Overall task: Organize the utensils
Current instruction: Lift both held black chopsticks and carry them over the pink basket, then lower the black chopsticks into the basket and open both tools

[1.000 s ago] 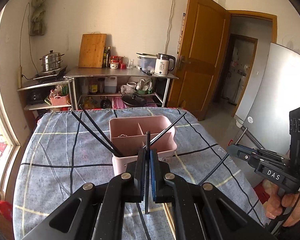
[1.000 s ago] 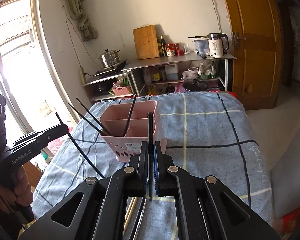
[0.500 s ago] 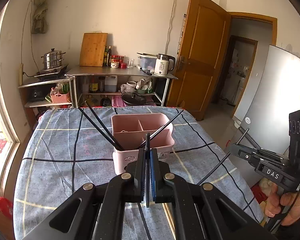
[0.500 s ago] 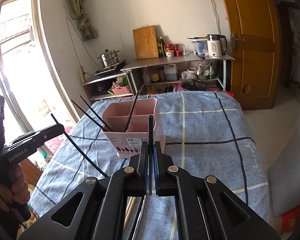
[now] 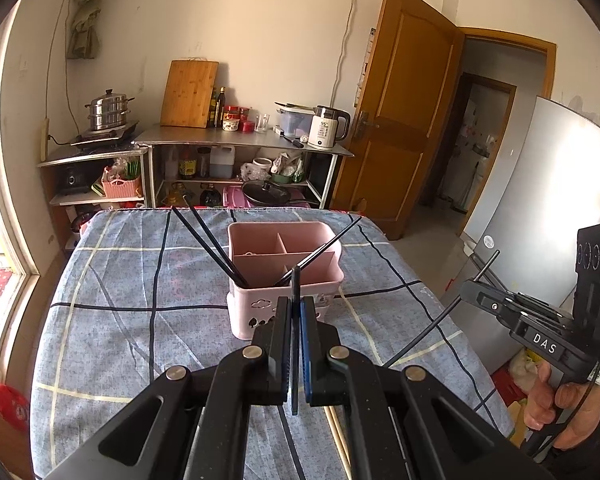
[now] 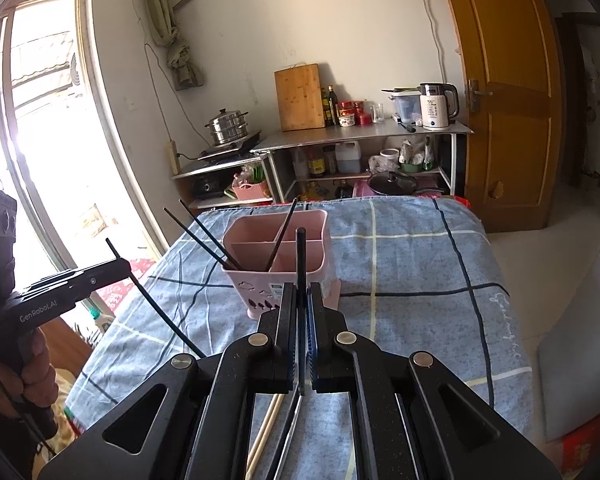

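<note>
- A black chopstick (image 5: pixel 295 280) is being clamped upright between the closed fingers of the left gripper (image 5: pixel 296 308), its tip standing above the fingertips, in front of the pink utensil holder (image 5: pixel 284 280).
- A second black chopstick (image 6: pixel 300 256) is being gripped the same way by the right gripper (image 6: pixel 300 294), fingers pressed shut on it.
- The holder is being shown on the blue checked tablecloth (image 5: pixel 140 280); three black chopsticks (image 5: pixel 208 240) are being held in its near compartment, two leaning left and one leaning right.
- Only in the left wrist view is the right gripper being seen from the side, at the table's right edge, with its chopstick slanting through it; a grey refrigerator (image 5: pixel 540 220) is also being shown there.
- Only in the right wrist view are the window (image 6: pixel 52 140) and the left gripper's side profile (image 6: pixel 112 270) being shown, its chopstick slanting down toward the cloth.
- Pale wooden chopsticks (image 6: pixel 264 428) and a metal utensil (image 6: pixel 292 420) are being seen more fully on the cloth under the right gripper; from the left wrist only a pale sliver is visible.
</note>
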The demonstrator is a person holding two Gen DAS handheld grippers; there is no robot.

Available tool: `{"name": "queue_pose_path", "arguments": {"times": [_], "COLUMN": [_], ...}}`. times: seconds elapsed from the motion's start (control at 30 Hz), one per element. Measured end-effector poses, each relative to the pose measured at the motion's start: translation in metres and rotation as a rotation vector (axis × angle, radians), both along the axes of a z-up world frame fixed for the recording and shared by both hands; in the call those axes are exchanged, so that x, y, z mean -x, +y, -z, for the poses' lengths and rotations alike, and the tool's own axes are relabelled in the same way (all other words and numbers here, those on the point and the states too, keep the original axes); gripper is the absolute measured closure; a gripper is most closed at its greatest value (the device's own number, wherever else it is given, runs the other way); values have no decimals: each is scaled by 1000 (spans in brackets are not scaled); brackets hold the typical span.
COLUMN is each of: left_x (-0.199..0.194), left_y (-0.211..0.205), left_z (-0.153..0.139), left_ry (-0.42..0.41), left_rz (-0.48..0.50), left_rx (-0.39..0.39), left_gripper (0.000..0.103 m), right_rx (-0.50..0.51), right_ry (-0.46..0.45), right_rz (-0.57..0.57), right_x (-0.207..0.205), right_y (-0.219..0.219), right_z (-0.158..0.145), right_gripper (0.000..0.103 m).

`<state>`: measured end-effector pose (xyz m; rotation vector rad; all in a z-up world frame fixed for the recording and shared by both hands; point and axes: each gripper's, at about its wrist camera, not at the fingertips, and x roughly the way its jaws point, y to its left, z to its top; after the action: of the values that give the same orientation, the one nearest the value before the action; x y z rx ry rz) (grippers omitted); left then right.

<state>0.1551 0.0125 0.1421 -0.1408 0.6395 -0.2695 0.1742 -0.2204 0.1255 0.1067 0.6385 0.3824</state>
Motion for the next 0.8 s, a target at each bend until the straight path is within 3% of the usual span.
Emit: {"name": "queue_pose_path", "arguments": {"times": [0.3, 0.8], "left_x": [-19, -70], "left_y": [11, 40], "left_z": [-18, -82], "left_ry": [-24, -122], "left_rz": [-22, -101], "left_rx": [29, 96], "left_gripper": [99, 99], "right_rx": [-26, -99], "right_ry": [-9, -107], "right_rz": [-16, -36], "right_x": [-10, -53], "right_y": [12, 41], "right_z": [-7, -56], "right_gripper": [98, 98]}}
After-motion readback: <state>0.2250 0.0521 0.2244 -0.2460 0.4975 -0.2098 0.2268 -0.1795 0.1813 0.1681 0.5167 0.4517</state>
